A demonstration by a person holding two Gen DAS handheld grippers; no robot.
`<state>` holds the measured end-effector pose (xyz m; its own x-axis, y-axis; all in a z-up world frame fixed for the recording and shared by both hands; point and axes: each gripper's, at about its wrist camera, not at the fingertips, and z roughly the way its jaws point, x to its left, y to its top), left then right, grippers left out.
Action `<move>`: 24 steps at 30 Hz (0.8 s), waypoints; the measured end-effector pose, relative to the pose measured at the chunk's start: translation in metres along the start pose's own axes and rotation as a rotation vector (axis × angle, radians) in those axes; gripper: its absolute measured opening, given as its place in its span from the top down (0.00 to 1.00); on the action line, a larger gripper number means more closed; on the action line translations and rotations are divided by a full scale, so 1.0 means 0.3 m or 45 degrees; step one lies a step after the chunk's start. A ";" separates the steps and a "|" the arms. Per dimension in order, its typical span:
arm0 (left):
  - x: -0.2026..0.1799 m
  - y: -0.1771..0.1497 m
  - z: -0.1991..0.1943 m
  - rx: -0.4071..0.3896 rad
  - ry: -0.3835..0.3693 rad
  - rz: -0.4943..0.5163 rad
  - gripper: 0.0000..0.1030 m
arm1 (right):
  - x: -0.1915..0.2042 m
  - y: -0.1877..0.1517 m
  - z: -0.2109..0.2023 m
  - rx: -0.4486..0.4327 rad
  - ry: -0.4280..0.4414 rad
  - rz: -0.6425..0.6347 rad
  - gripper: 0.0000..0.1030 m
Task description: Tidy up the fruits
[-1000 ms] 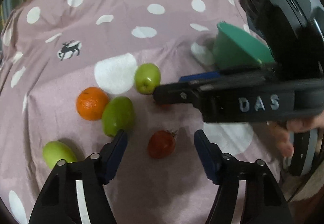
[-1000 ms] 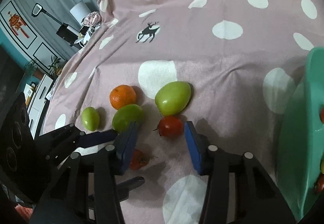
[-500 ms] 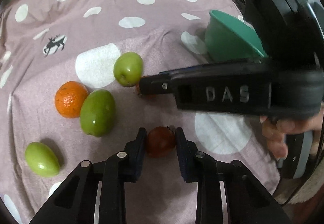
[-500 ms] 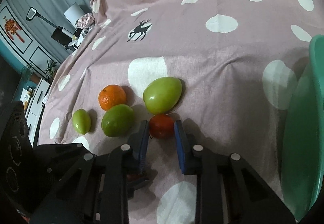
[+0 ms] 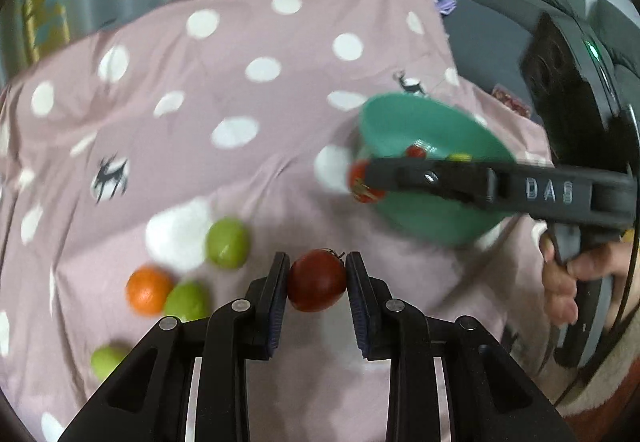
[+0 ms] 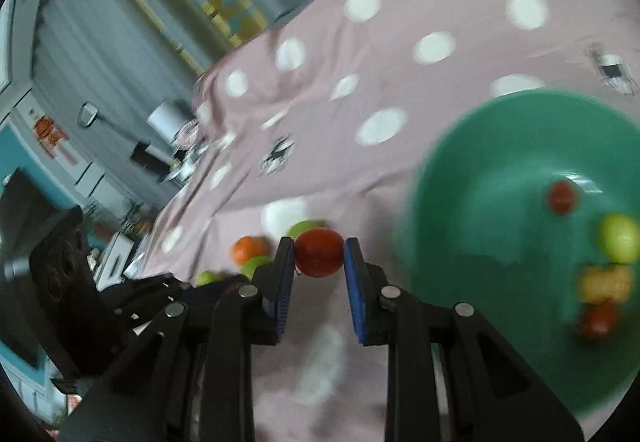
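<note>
My left gripper (image 5: 317, 280) is shut on a dark red tomato (image 5: 317, 280) and holds it above the cloth. My right gripper (image 6: 319, 256) is shut on another red tomato (image 6: 319, 251), lifted beside the green bowl (image 6: 460, 210). In the left wrist view the right gripper's tips (image 5: 366, 184) and its tomato sit in front of the bowl's (image 5: 400, 122) near wall. The bowl holds several small fruits. An orange (image 5: 148, 290) and three green fruits, one of them (image 5: 228, 243) nearest the bowl, lie on the cloth at the left.
The table wears a pink cloth with white dots (image 5: 260, 82). A grey sofa (image 5: 500, 2) stands past the table's far right edge. The left gripper's body (image 6: 68, 282) fills the right wrist view's lower left. Curtains hang behind.
Both grippers, each shut on a tomato, have lifted off the cloth. The right one has swung toward the green bowl. The views are motion-blurred.
</note>
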<state>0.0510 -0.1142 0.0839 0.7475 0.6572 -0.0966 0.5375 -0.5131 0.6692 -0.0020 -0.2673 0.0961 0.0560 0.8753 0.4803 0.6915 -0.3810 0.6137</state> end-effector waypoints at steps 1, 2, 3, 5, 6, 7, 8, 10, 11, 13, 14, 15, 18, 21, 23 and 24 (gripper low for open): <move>-0.023 0.017 0.008 -0.010 -0.014 0.010 0.72 | -0.036 0.000 -0.047 -0.033 -0.035 0.018 0.78; -0.049 0.040 0.018 -0.017 -0.029 0.018 0.72 | -0.062 -0.001 -0.079 -0.057 -0.025 0.040 0.81; -0.078 0.065 0.035 -0.021 -0.042 0.026 0.72 | -0.093 -0.001 -0.119 -0.086 -0.012 0.067 0.81; -0.131 0.110 0.070 -0.025 -0.042 0.041 0.72 | -0.157 -0.003 -0.201 -0.154 -0.041 0.112 0.81; -0.162 0.132 0.094 -0.022 -0.047 0.047 0.72 | -0.191 -0.006 -0.236 -0.180 -0.073 0.132 0.81; -0.179 0.145 0.110 -0.019 -0.053 0.046 0.72 | -0.216 -0.009 -0.256 -0.192 -0.106 0.147 0.81; -0.189 0.157 0.130 -0.017 -0.044 0.037 0.72 | -0.237 -0.013 -0.269 -0.197 -0.129 0.158 0.81; -0.187 0.162 0.140 -0.033 -0.016 -0.012 0.72 | -0.265 -0.025 -0.283 -0.181 -0.146 0.162 0.78; -0.169 0.151 0.136 -0.040 -0.033 -0.041 0.72 | -0.261 -0.030 -0.281 -0.159 -0.133 0.133 0.78; -0.143 0.135 0.128 -0.037 -0.010 -0.080 0.72 | -0.233 -0.037 -0.274 -0.137 -0.096 0.035 0.77; -0.134 0.129 0.122 -0.033 0.023 -0.085 0.72 | -0.223 -0.039 -0.272 -0.132 -0.078 0.002 0.76; -0.118 0.118 0.110 -0.031 0.055 -0.085 0.72 | -0.209 -0.042 -0.263 -0.124 -0.058 -0.026 0.74; -0.067 0.082 0.059 -0.035 0.095 -0.118 0.72 | -0.138 -0.053 -0.225 -0.056 0.038 -0.093 0.73; -0.009 0.040 -0.016 -0.059 0.121 -0.152 0.72 | -0.061 -0.077 -0.164 0.020 0.104 -0.111 0.69; 0.030 0.006 -0.065 -0.072 0.160 -0.166 0.72 | -0.010 -0.102 -0.117 0.060 0.088 -0.146 0.65; 0.042 -0.005 -0.080 -0.074 0.168 -0.169 0.72 | 0.009 -0.115 -0.099 0.077 0.057 -0.175 0.59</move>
<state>0.0502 -0.0920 0.0994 0.6122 0.7853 -0.0919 0.6013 -0.3870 0.6990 -0.0471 -0.2606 0.0949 -0.0734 0.9035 0.4223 0.7325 -0.2385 0.6376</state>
